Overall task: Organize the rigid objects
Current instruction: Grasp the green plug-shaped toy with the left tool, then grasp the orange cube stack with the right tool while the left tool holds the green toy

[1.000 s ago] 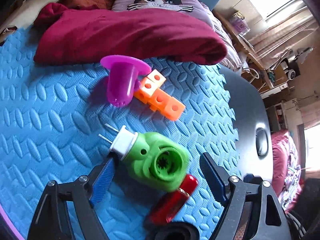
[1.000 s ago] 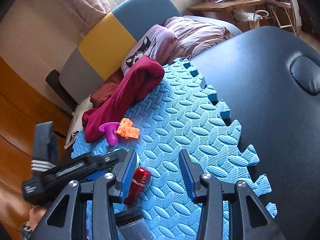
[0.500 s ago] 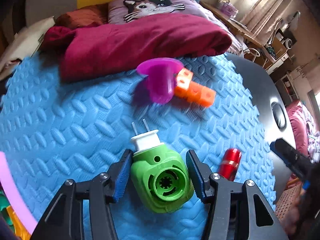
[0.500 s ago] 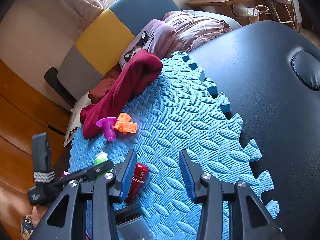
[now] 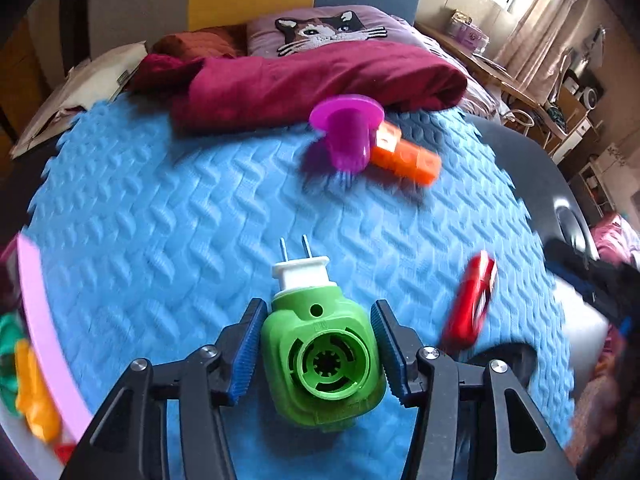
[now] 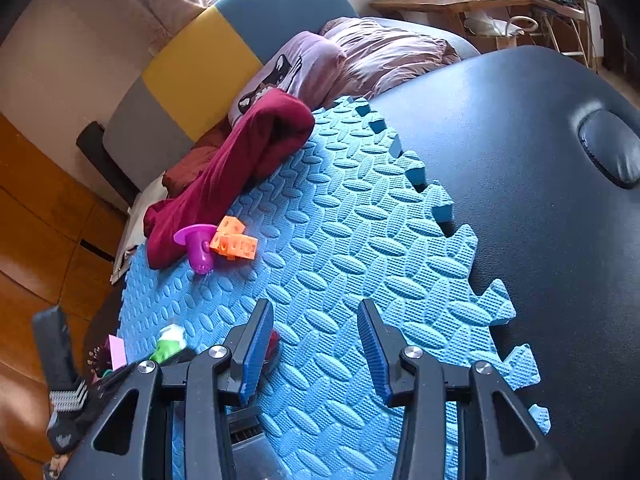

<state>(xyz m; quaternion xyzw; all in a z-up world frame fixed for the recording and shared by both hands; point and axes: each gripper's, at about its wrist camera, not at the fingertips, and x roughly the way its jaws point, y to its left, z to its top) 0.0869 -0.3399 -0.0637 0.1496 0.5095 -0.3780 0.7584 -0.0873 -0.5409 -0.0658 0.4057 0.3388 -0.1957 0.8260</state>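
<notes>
Left wrist view: left claw (image 5: 318, 354) closing on the green plug-in device (image 5: 320, 364) — best squeezed squarely across its flanks; right claw (image 6: 316, 354) hangs released, empty.

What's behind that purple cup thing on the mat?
Orange blocks lie right behind the purple cup, touching it, on the blue mat. Farther back is a red blanket. The cup hides the blocks' near end, so their full length cannot be seen.
</notes>
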